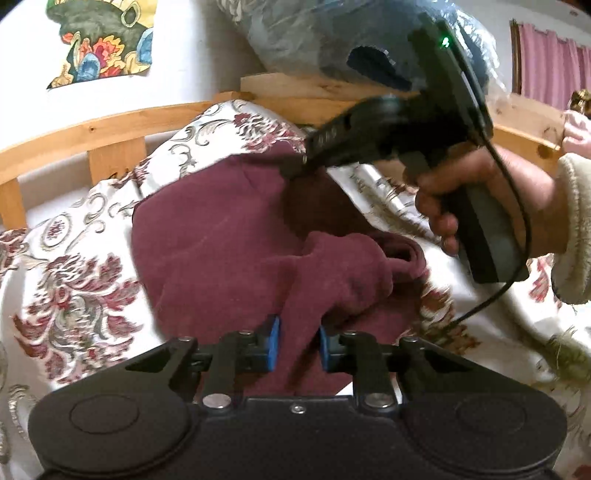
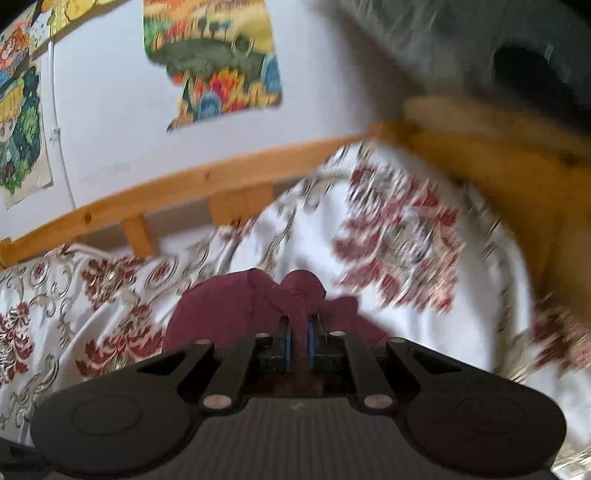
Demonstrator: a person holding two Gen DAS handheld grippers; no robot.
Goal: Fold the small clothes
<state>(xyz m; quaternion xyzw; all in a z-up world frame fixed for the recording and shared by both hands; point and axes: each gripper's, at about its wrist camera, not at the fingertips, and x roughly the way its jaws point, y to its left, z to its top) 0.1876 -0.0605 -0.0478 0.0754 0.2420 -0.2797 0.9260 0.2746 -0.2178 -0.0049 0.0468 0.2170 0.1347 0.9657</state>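
A maroon fleece garment lies crumpled on a floral bedspread. In the left wrist view my left gripper is shut on a bunched fold at the garment's near edge, and maroon cloth fills the gap between its blue pads. My right gripper comes in from the right, held by a hand, with its tip on the garment's far edge. The right wrist view is blurred. There my right gripper is shut on a raised pinch of the maroon garment.
A wooden bed rail runs along the white wall behind the bed. A colourful poster hangs above it. A plastic-wrapped dark blue bundle rests on the wooden headboard. A pink curtain hangs at the far right.
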